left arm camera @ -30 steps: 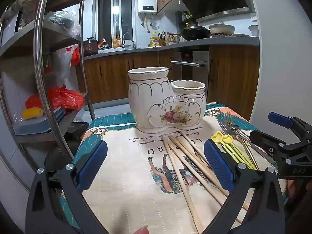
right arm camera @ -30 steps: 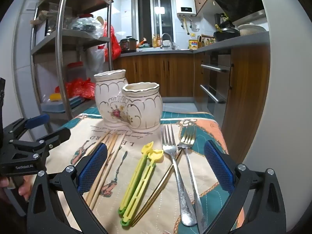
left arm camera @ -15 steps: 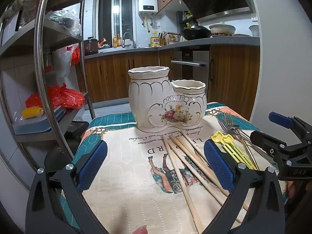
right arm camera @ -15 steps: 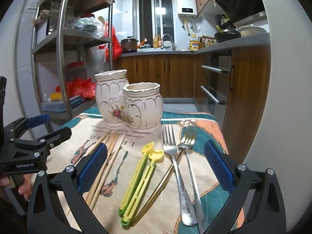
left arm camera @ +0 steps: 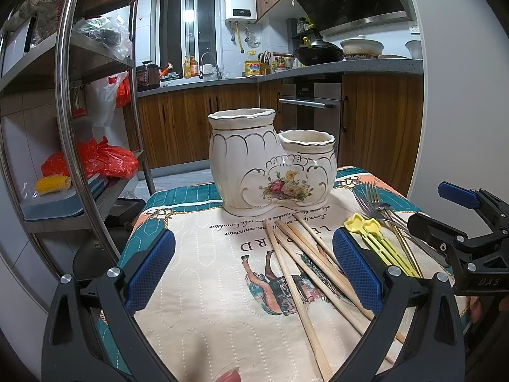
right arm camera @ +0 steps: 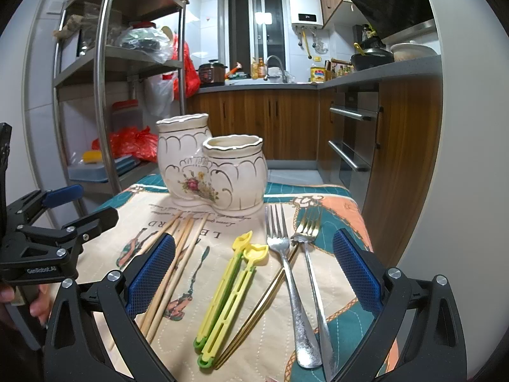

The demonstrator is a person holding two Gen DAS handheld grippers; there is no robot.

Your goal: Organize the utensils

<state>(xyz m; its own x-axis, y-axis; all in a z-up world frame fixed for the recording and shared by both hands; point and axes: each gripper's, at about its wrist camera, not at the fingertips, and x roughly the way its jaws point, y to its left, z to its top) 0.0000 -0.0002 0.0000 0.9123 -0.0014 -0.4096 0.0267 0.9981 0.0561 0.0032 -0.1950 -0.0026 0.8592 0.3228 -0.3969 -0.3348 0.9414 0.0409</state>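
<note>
I had both grippers held low over the table, side by side. The left gripper (left arm camera: 253, 265) had its blue ribbed pads (left arm camera: 355, 269) spread wide with nothing between them, and the right gripper (right arm camera: 253, 267) was just as wide open and empty.

The holder (left arm camera: 272, 162) stood at the far end of the cloth (left arm camera: 206, 254): glazed cream ceramic, two joined pots with wavy rims, gold scallop lines and a painted flower spray on the front. The taller pot was on the left in the left view, the shorter on the right. I could not see inside either.

In front of it lay the utensils, all flat on the quilted cloth. The wooden chopsticks (left arm camera: 305, 270) were plain, pale and round, fanned loosely with their tips near the holder's base. Just beside them to the right lay the yellow-green plastic chopsticks (right arm camera: 227, 299), slotted along their length and with moulded tops. Next came thin gold metal chopsticks (right arm camera: 264, 305), partly under the silver fork (right arm camera: 288, 273). The gold fork (right arm camera: 310, 254) lay just beside that, nearest the table's right edge.

A steel shelf rack (right arm camera: 101, 95) stood left of the table, with wooden kitchen cabinets (right arm camera: 270, 117) behind.
</note>
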